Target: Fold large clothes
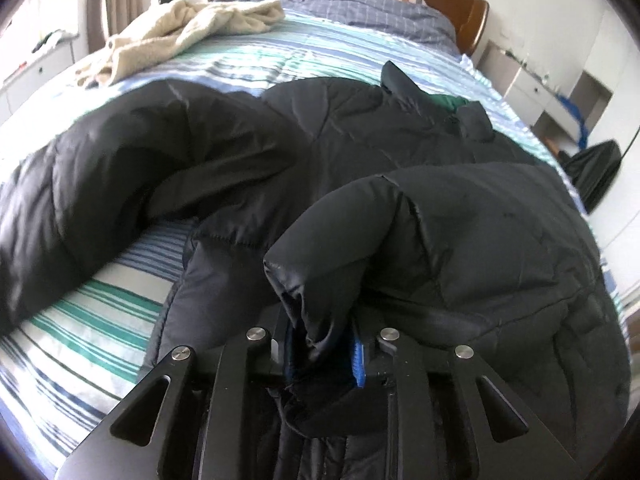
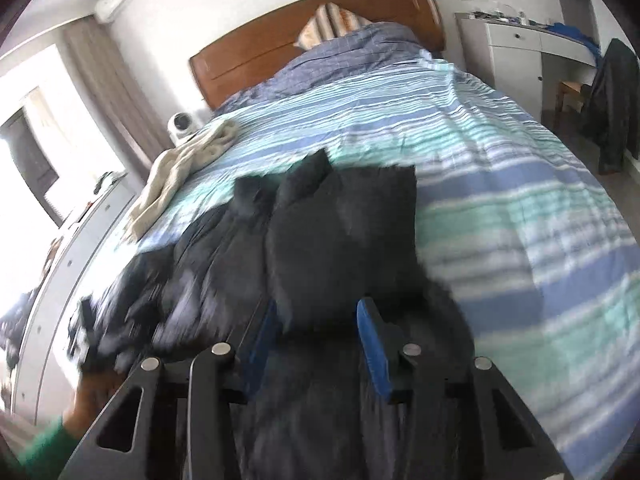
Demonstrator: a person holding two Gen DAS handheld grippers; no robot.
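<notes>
Garment: black quilted puffer jacket (image 1: 360, 128), spread on the striped blue-green bedspread (image 1: 100, 312).
Left gripper (image 1: 320, 354): nearly closed, pinching a sleeve cuff.
Right gripper (image 2: 316, 332): half open, jacket fabric between its blue pads (image 2: 374, 344); grip unclear (blurred).
Handling: probably soft, bulky, slippery; take cuffs or hems.

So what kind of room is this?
Most likely a bedroom: there's a bed with a wooden headboard, a striped duvet and a pillow at the top.
</notes>
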